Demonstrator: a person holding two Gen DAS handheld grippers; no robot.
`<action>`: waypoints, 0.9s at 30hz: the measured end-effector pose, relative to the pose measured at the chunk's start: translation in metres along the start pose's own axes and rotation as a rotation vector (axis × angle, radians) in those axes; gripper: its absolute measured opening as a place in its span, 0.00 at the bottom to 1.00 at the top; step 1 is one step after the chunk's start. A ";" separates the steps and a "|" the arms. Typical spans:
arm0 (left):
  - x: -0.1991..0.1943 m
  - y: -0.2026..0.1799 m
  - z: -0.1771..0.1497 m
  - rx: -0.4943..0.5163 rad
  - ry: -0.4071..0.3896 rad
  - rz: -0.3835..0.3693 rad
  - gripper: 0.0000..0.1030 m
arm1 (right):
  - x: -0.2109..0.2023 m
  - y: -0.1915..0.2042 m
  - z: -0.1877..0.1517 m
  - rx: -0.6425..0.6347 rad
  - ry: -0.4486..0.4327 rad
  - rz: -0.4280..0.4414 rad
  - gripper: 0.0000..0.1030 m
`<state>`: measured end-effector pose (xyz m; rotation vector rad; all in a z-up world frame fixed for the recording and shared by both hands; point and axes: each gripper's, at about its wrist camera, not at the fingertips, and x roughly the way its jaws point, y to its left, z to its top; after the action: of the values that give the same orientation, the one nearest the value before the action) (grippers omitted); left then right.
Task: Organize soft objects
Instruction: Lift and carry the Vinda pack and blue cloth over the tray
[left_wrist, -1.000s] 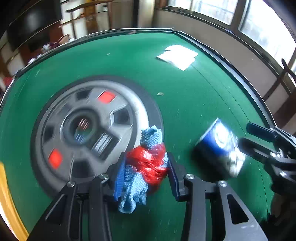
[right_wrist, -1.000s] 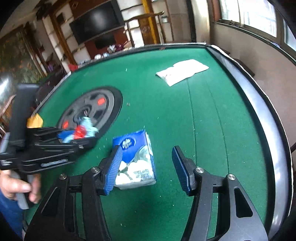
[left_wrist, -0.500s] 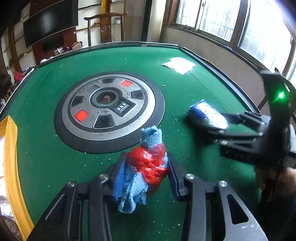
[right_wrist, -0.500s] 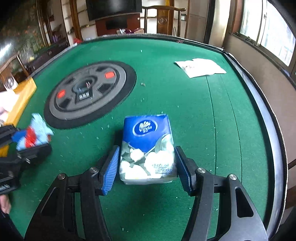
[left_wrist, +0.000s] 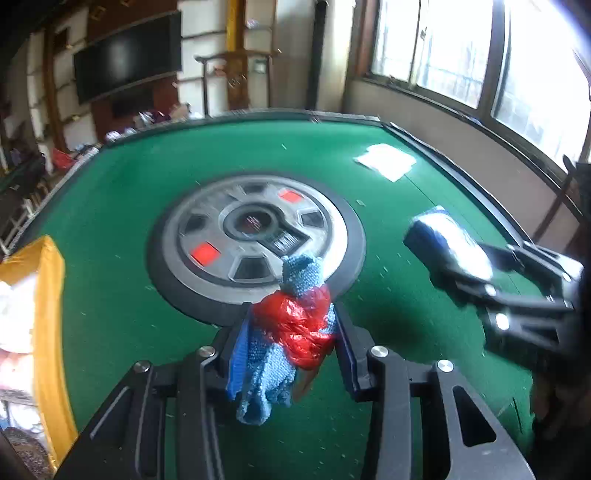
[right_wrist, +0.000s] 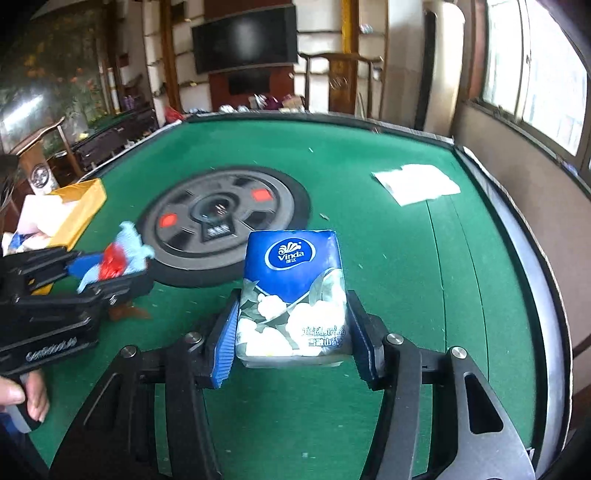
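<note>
My left gripper (left_wrist: 290, 343) is shut on a blue cloth bundled with red plastic (left_wrist: 291, 328), held above the green table; the bundle also shows in the right wrist view (right_wrist: 114, 258). My right gripper (right_wrist: 291, 325) is shut on a blue Vinda tissue pack (right_wrist: 293, 291) and holds it off the felt. That pack shows blurred at the right of the left wrist view (left_wrist: 447, 243). A yellow box (right_wrist: 79, 206) with soft white items inside stands at the table's left edge, also at the left of the left wrist view (left_wrist: 51, 295).
A round grey and black hub (left_wrist: 258, 236) with red buttons sits in the middle of the green felt table (right_wrist: 406, 280). A white folded paper or cloth (right_wrist: 417, 182) lies far right near the raised table rim (right_wrist: 517, 236). Chairs and furniture stand behind.
My right gripper has closed on the tissue pack and lifted it. Both grippers have risen and tilted up, so more of the room shows. The left gripper still holds the bundle.
</note>
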<state>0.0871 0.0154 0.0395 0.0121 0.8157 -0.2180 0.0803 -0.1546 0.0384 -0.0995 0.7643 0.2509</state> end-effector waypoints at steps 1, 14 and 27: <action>-0.001 0.001 0.001 -0.003 -0.017 0.015 0.40 | -0.002 0.004 0.000 -0.012 -0.011 -0.002 0.51; -0.022 -0.002 0.003 0.062 -0.201 0.222 0.40 | -0.011 0.027 -0.003 -0.057 -0.052 -0.019 0.51; -0.029 -0.011 -0.005 0.110 -0.255 0.287 0.40 | -0.019 0.031 -0.009 -0.029 -0.070 -0.025 0.51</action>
<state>0.0623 0.0107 0.0575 0.1995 0.5396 0.0078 0.0528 -0.1296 0.0455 -0.1275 0.6898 0.2406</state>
